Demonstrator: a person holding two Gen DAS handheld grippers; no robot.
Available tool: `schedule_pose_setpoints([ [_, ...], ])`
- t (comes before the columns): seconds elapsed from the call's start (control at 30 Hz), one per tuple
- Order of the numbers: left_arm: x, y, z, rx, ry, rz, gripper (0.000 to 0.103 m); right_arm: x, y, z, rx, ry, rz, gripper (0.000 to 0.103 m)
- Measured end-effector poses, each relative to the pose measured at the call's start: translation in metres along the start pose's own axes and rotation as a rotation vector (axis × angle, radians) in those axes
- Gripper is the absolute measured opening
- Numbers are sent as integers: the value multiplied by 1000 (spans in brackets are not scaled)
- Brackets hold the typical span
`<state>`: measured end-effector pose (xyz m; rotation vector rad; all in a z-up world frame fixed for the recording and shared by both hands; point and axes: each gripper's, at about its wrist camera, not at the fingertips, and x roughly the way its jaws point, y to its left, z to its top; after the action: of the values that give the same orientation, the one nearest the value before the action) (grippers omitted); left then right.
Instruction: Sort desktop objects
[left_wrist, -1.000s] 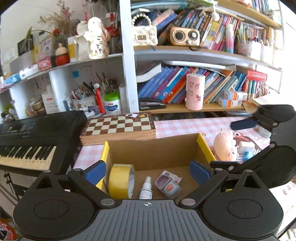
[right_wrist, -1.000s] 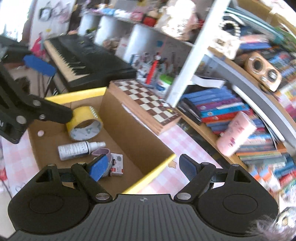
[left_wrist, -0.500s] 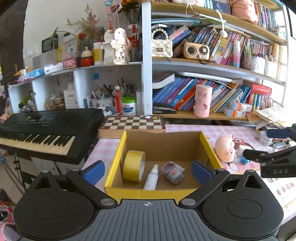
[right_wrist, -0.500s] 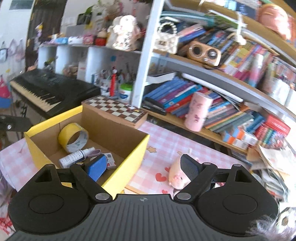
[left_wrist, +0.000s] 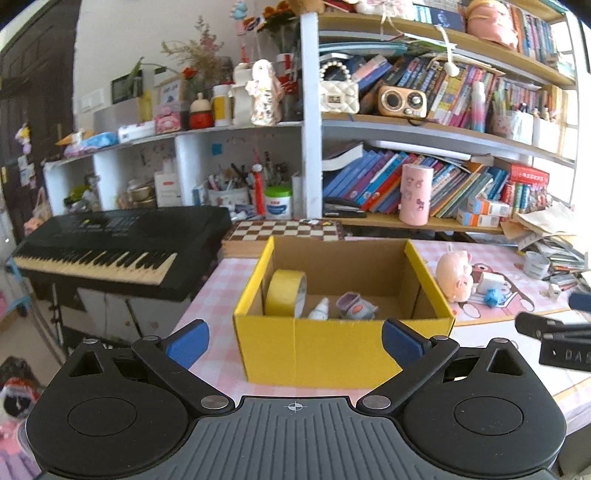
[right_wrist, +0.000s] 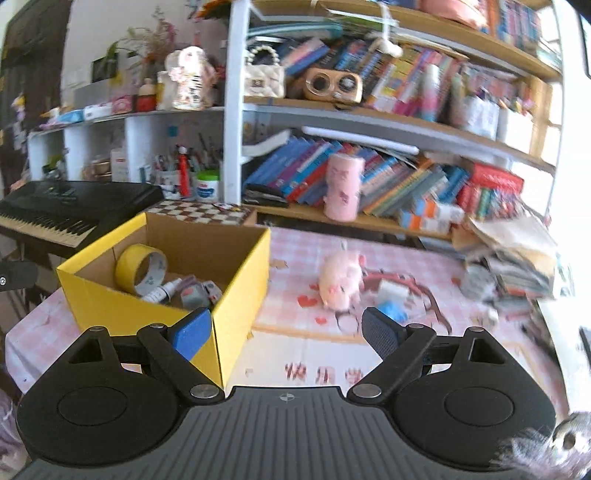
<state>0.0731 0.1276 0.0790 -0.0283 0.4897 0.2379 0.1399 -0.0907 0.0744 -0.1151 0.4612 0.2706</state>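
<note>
A yellow cardboard box (left_wrist: 343, 347) (right_wrist: 122, 306) stands on the pink checked table. In it lie a roll of yellow tape (left_wrist: 285, 291) (right_wrist: 140, 269), a small white bottle (left_wrist: 319, 309) (right_wrist: 162, 291) and a grey-purple gadget (left_wrist: 356, 308) (right_wrist: 192, 293). My left gripper (left_wrist: 293, 341) hovers open in front of the box, nothing between its fingers. My right gripper (right_wrist: 286, 332) is held to the right of the box, its jaws opening and empty. A pink pig plush (left_wrist: 454, 275) (right_wrist: 341, 278) lies on the table right of the box, with small white and blue items (right_wrist: 393, 295) beside it.
A black keyboard (left_wrist: 110, 243) stands left of the table, a chessboard (left_wrist: 284, 230) behind the box. Crowded bookshelves (left_wrist: 443, 177) with a pink cup (left_wrist: 415, 199) fill the back. A paper stack (right_wrist: 517, 251) sits at the table's far right. The other gripper's tip (left_wrist: 554, 332) shows at right.
Both grippers have drawn back from the box, which now lies farther off in each view. The right gripper has rolled level and swung right toward the pig plush.
</note>
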Motion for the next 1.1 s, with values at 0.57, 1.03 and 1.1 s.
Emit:
schedule_pose_setpoints([
  [0.57,-22,-8,-53,-20,68,38,101,-37,23,-54,-19,30,-16,88],
  [1.03,-29,-25,-69,33,118,-57,101,-54,23,-73,-20,82,-38,92],
  [1.1,-27,-27,-70,32,127,-71,101,-56,20,-75,-14,92,-48,92],
])
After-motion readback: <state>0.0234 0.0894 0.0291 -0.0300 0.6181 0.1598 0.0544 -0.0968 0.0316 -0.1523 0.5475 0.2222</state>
